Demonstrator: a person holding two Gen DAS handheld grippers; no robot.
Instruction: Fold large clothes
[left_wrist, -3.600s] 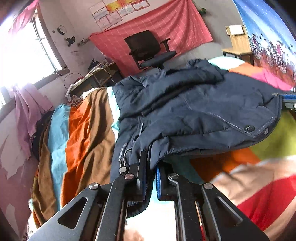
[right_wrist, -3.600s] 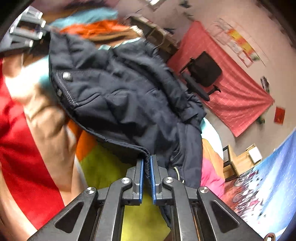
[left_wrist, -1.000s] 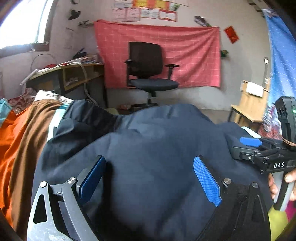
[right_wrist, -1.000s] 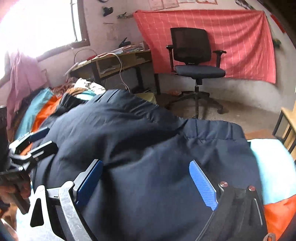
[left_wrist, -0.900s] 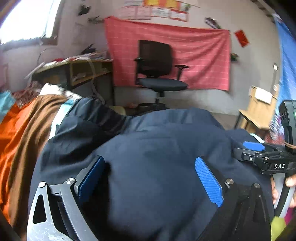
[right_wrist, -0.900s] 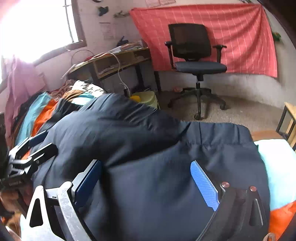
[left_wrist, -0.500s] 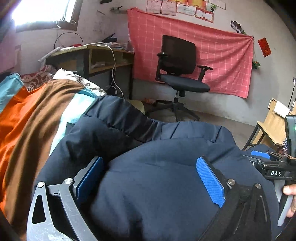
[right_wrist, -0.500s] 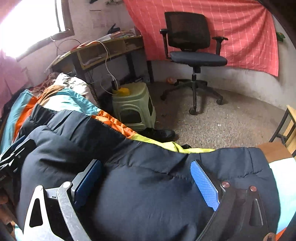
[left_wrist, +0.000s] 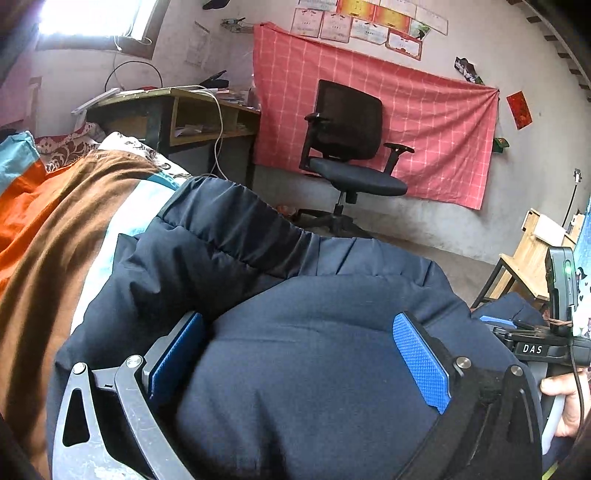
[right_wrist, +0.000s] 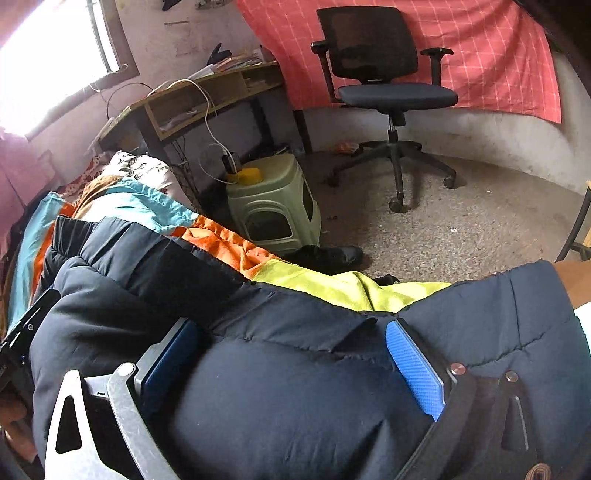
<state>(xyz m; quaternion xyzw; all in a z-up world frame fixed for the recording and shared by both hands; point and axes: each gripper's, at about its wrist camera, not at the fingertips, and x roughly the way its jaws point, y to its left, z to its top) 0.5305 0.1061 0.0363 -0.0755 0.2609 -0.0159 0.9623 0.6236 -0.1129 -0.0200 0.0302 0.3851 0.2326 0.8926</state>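
A dark navy padded jacket (left_wrist: 295, 362) lies folded on the striped bedspread (left_wrist: 55, 221) and fills the lower part of both views (right_wrist: 295, 387). My left gripper (left_wrist: 299, 354) is open, its blue pads spread wide with the bulging jacket fabric between them. My right gripper (right_wrist: 291, 362) is open the same way over the jacket's right part. The right gripper also shows at the right edge of the left wrist view (left_wrist: 532, 343), held by a hand. The jacket's far edge lies near the bed's end.
Past the bed's end are bare floor (right_wrist: 461, 229), a black office chair (left_wrist: 351, 155), a pale green plastic stool (right_wrist: 273, 206) and a wooden desk (left_wrist: 177, 114) with cables. A small wooden table (left_wrist: 532, 254) stands at the right.
3.6 s ago both grippers were shut on jacket edges, carrying it. By one second ago both were open over the jacket; since then they have tilted forward and downward toward the bed's end.
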